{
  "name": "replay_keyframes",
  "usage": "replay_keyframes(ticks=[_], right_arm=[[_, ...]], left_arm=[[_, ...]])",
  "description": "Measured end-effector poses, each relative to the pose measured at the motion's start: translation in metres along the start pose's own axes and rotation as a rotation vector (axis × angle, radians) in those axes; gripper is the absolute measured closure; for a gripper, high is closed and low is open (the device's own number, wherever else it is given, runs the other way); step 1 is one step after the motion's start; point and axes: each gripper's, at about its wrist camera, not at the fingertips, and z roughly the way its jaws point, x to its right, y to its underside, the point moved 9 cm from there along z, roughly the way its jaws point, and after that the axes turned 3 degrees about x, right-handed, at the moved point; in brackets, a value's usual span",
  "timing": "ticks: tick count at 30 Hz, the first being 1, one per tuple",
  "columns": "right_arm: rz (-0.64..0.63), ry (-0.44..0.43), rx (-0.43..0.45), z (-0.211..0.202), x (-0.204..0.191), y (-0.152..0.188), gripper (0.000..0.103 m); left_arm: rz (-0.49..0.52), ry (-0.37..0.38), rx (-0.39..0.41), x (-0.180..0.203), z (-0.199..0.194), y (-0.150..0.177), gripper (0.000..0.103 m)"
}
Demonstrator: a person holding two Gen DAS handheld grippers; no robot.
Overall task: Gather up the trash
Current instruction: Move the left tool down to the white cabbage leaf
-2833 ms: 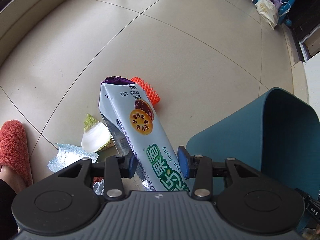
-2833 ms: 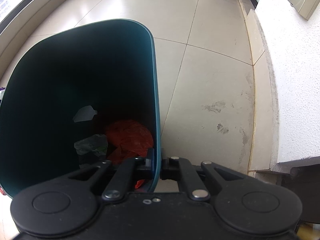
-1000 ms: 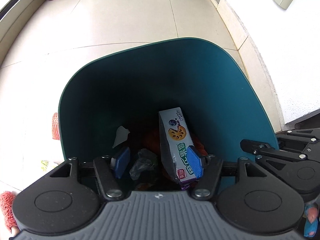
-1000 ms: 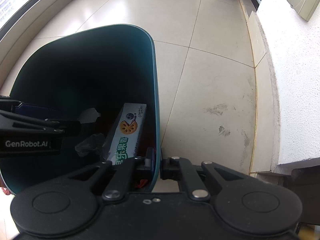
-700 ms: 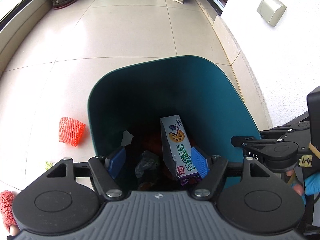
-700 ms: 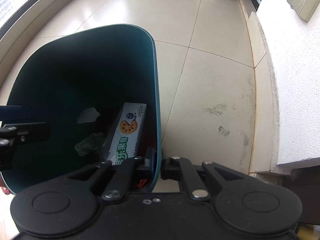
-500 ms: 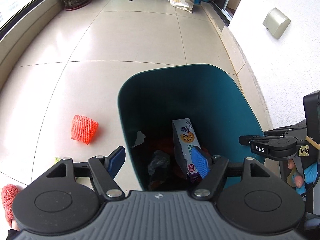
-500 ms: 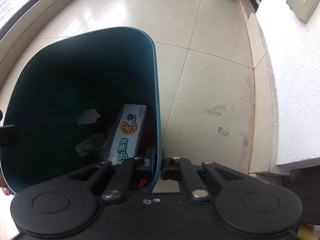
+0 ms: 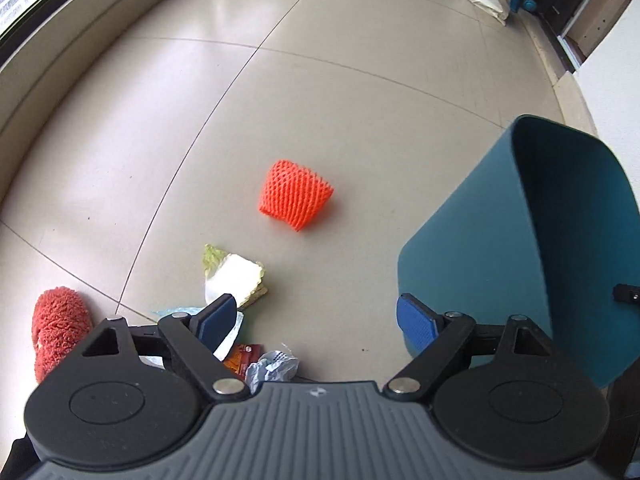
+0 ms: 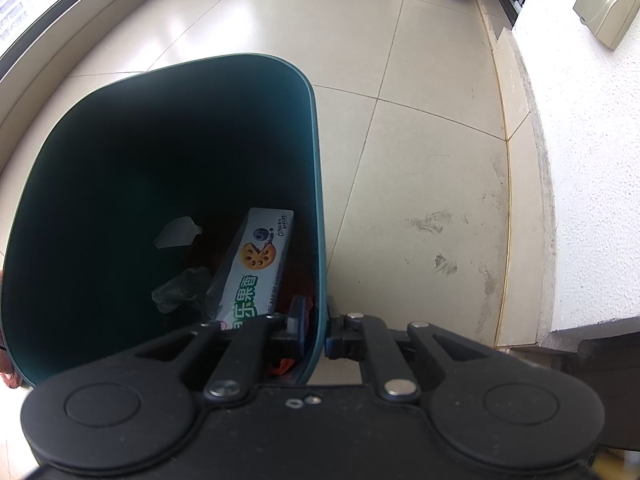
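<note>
Left claw (image 9: 318, 318) is standing released above the tiled floor (image 9: 360, 120), its jaws having just been opening wide with nothing between the blue pads (image 9: 416, 322). Below and ahead of it, loose trash is lying on the floor: an orange foam net (image 9: 295, 199) sitting alone, a pale vegetable scrap (image 9: 234, 278) nearer the claw, and a crumpled clear wrapper (image 9: 274, 366) beside a small red packet (image 9: 242, 356) just at the claw's base. A light blue scrap (image 9: 176, 312) is showing partly behind the left finger. A red fluffy slipper (image 9: 58, 330) is resting at the far left edge. The teal bin (image 9: 480, 264) is standing to the right of this claw, apart from the floor litter.

Right claw (image 10: 318, 330) is clenching the bin's near wall (image 10: 318, 240), one pad inside and one outside the rim. Inside the bin, the drink carton (image 10: 252, 264) is leaning against that same wall, with a dark crumpled wrapper (image 10: 182, 288), a white paper scrap (image 10: 176, 232) and something red (image 10: 286, 364) lying around its base
</note>
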Motion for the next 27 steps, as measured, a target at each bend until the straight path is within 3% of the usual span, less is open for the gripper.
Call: replay_keyframes(ticks=[6, 19, 27], right_arm=[[0.018, 0.006, -0.011, 0.002, -0.002, -0.002, 0.092], [-0.01, 0.002, -0.026, 0.011, 0.0, 0.002, 0.093], [-0.025, 0.003, -0.087, 0.026, -0.003, 0.01, 0.094]], left_arm=[[-0.129, 0.007, -0.148, -0.056, 0.069, 0.017, 0.016], [-0.09, -0.183, -0.262, -0.095, 0.181, 0.029, 0.016], [-0.149, -0.12, -0.331, -0.111, 0.231, 0.029, 0.015]])
